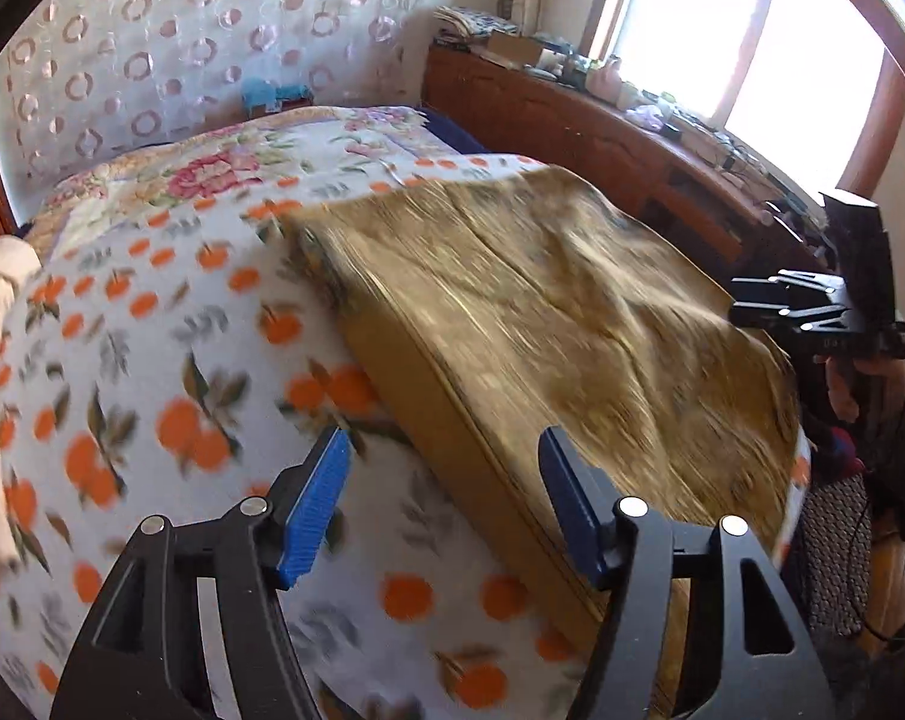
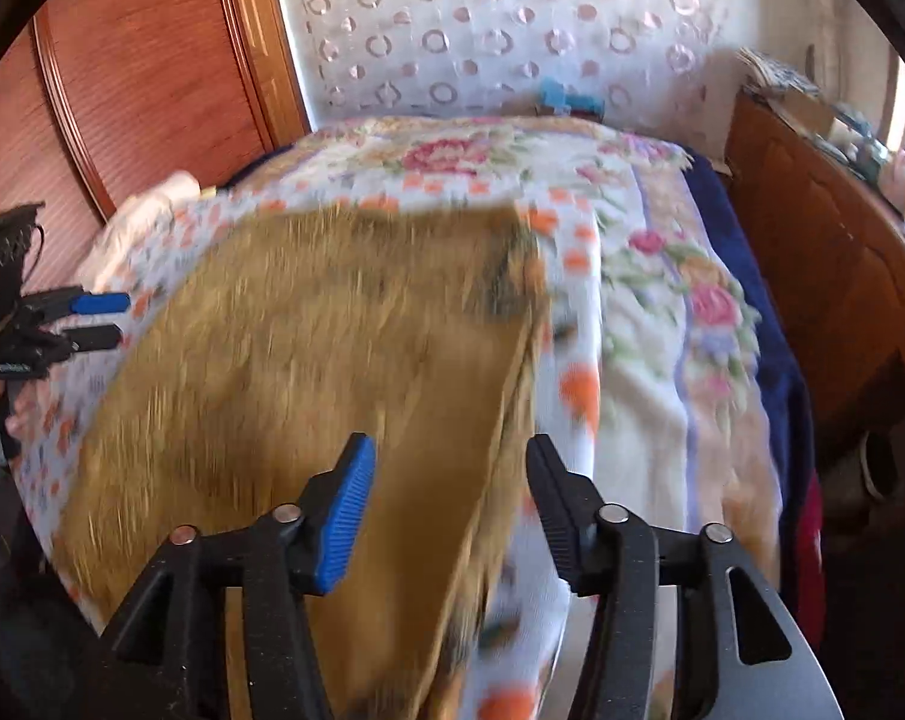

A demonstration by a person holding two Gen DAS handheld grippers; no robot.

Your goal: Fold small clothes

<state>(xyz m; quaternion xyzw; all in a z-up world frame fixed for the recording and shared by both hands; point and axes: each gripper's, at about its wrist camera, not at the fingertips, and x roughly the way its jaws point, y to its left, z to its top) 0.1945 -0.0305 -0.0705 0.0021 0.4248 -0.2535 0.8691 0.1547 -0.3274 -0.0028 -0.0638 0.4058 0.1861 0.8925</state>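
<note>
Blue-padded fingers [image 1: 314, 510] of the left gripper [image 1: 443, 501] stand wide and empty over the garment's [image 1: 548, 324] near edge, as do the right gripper's [image 2: 452, 510] at the opposite edge. Tan and flattened, the garment lies on the orange-print blanket [image 1: 152, 372] covering the bed. Any low regrasp risks pinching blanket along with cloth, dragging the fold crooked.
</note>
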